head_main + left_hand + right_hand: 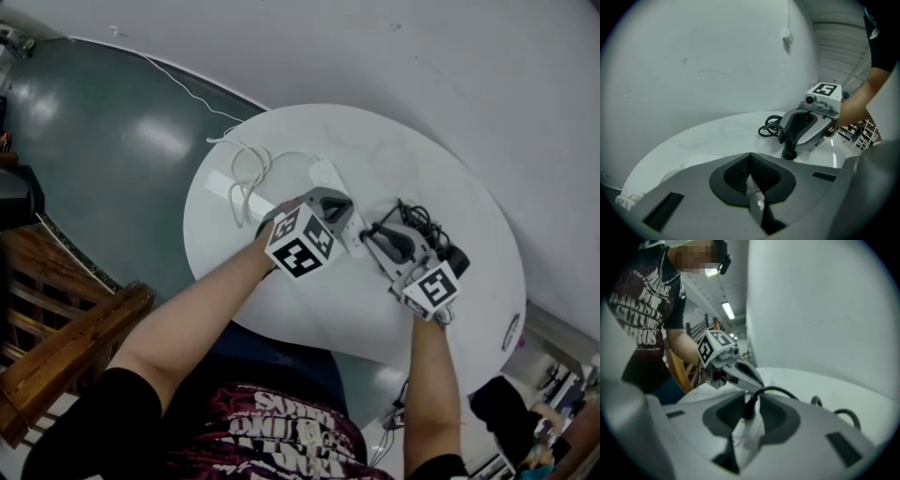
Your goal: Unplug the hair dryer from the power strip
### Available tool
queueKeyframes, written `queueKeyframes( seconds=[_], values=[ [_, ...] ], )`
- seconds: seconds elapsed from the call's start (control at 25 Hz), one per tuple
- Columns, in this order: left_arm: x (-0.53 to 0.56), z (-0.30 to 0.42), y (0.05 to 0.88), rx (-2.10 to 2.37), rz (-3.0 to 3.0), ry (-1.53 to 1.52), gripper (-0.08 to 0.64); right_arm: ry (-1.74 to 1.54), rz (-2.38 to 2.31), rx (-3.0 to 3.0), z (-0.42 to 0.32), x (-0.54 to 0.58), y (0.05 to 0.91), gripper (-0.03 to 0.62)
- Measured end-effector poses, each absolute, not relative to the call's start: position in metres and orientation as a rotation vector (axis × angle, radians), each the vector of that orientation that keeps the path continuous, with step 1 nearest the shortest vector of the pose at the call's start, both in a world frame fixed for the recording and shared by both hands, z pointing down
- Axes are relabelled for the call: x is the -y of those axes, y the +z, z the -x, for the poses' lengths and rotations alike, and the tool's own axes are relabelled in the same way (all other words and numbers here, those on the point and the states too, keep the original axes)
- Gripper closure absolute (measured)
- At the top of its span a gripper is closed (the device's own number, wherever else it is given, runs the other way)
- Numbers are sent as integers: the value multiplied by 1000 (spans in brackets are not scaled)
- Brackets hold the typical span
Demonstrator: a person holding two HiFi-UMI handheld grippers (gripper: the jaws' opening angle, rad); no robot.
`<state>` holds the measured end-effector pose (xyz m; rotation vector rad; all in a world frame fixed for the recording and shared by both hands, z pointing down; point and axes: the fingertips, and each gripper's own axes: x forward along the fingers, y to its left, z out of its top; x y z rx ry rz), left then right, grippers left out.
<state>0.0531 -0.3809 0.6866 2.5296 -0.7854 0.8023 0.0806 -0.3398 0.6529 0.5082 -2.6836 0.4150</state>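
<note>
A: Entry one, carrier?
B: Round white table (300,314). Bears everything listed below.

A: Entry two, white oblong plastic power strip (329,174): place?
B: Lies about the table's middle, well in from every edge, running from the far side toward the near one. Trails a loosely coiled white cord (246,178) toward the left edge.

A: Entry three, left gripper (750,158): state and purpose?
B: Closed, tips meeting, clamping nothing. Shows white strip through the gap behind the tips. Sits down on the strip. Judged a brace, pinning the strip flat against an upward pull.

A: Entry four, right gripper (377,234)?
B: Parted. Straddles the small black moulded plug (749,409) without pressing it, with a sliver of space at either side. Approaches from the right edge's side, facing the left gripper, presumably for a straight lift out of the socket.

A: Plug seated or free?
B: Stands upright with its foot on the strip. Seating not certain. Counted as not yet unplugged.

A: Entry five, black hair dryer (457,255)?
B: Tentative only: dark bulk past the right gripper, toward the right edge, mostly hidden. Accompanied by a looped black rubber cable (417,217) lying just beside, running back to the plug.
</note>
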Motion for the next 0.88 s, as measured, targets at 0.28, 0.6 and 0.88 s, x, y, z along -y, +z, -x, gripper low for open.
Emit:
queueKeyframes(
  seconds=[0.28, 0.6, 0.88],
  values=[
    [381, -53, 691, 788, -2509, 824, 537, 76, -386, 2640, -79, 329, 651, 474],
    [382, -49, 694, 780, -2472, 786, 537, -19, -412, 2563, -70, 315, 666, 485],
    [380, -48, 703, 751, -2487, 810, 537, 267, -690, 2519, -77, 315, 696, 454]
  ],
)
